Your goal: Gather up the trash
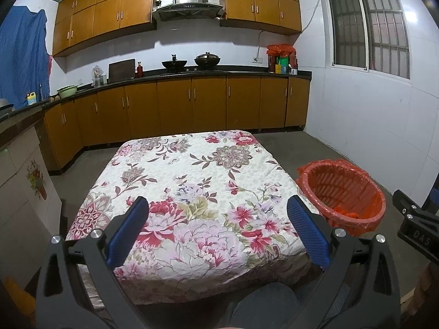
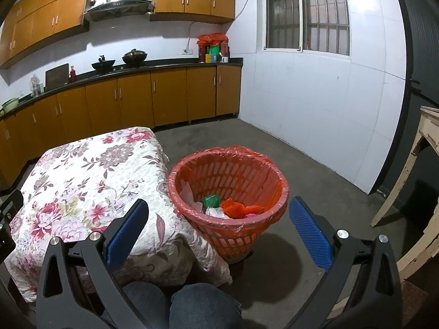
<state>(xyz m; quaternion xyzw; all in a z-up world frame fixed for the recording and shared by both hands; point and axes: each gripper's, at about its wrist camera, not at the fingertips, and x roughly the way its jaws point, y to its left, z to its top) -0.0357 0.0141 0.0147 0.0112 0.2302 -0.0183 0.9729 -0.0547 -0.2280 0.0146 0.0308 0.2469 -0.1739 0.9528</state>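
An orange plastic waste basket (image 2: 227, 175) lined with an orange bag stands on the floor at the right of a low table; it also shows in the left wrist view (image 1: 343, 192). Inside lie a green wrapper (image 2: 210, 200), orange bags (image 2: 233, 209) and white plastic (image 2: 216, 212). My left gripper (image 1: 216, 205) is open and empty above the near part of the flowered tablecloth (image 1: 192, 181). My right gripper (image 2: 218, 208) is open and empty, near the basket's front rim. No trash shows on the tablecloth.
The table (image 2: 82, 175) is covered by the flowered cloth. Kitchen cabinets (image 1: 192, 104) and a counter with woks line the back wall. A worn wooden frame (image 2: 417, 181) stands at right. The person's knees (image 2: 192, 304) are at the bottom. Concrete floor (image 2: 315, 164) lies around the basket.
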